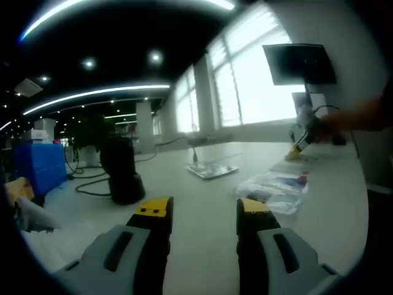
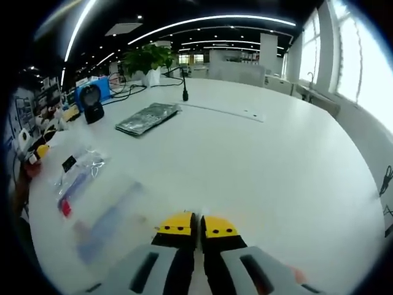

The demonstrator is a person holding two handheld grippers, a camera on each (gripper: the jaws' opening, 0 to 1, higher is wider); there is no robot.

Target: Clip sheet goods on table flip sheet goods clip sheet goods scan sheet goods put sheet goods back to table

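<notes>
In the left gripper view my left gripper (image 1: 202, 212) is open above the white table (image 1: 184, 203), with nothing between its yellow-tipped jaws. A clear plastic bag of goods (image 1: 276, 187) lies just ahead to its right. A flat silvery packet (image 1: 212, 169) lies farther off. My right gripper (image 1: 299, 146) shows far right, tip down at the table, held by a person's arm (image 1: 362, 117). In the right gripper view my right gripper (image 2: 198, 227) is shut, low over the table. A blurred clear bag (image 2: 110, 221) lies just left of it. Another clear bag (image 2: 80, 172) and the silvery packet (image 2: 147, 117) lie beyond.
A black scanner (image 1: 123, 175) stands left of centre with cables, a blue box (image 1: 40, 166) behind it. A dark monitor (image 1: 301, 64) hangs by the windows. In the right gripper view the scanner (image 2: 92, 104), a small black stand (image 2: 184, 92) and a potted plant (image 2: 147, 61) stand at the far side.
</notes>
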